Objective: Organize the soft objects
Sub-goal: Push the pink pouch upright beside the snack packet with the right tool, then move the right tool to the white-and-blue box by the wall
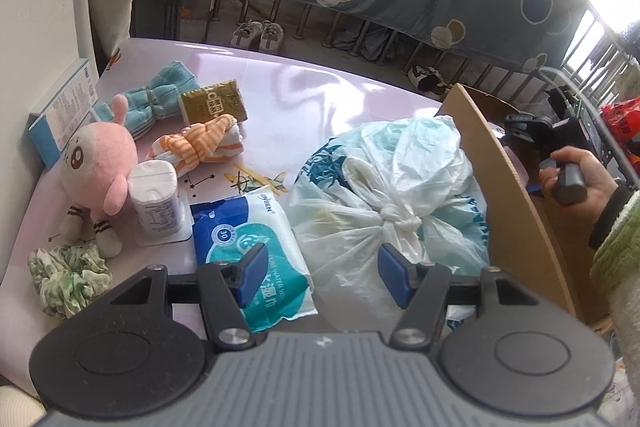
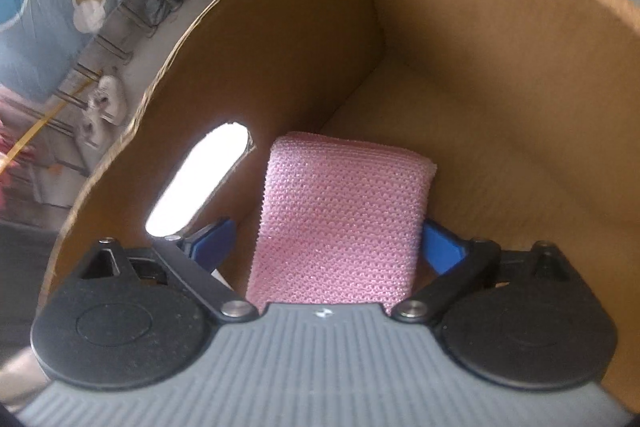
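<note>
My right gripper [image 2: 326, 241] points down into a cardboard box [image 2: 500, 27]. A pink mesh sponge [image 2: 344, 195] stands between its jaws, and the left pad [image 2: 212, 239] is clear of it, so the gripper is open. My left gripper [image 1: 323, 273] hangs open over the table, above a blue wet-wipes pack [image 1: 248, 231] and a knotted white plastic bag [image 1: 384, 187], gripping nothing. Further left lie a pink plush toy [image 1: 100, 163], an orange-striped cloth [image 1: 200, 145], a blue towel [image 1: 160, 95] and a green scrunchie [image 1: 68, 275].
A white bottle [image 1: 156, 199], a gold packet [image 1: 214, 101] and a blue-white carton [image 1: 64, 107] also sit on the pink table [image 1: 320, 83]. The cardboard box [image 1: 504, 179] stands at the table's right, where a hand [image 1: 576, 175] holds the other gripper. Railings and shoes lie beyond.
</note>
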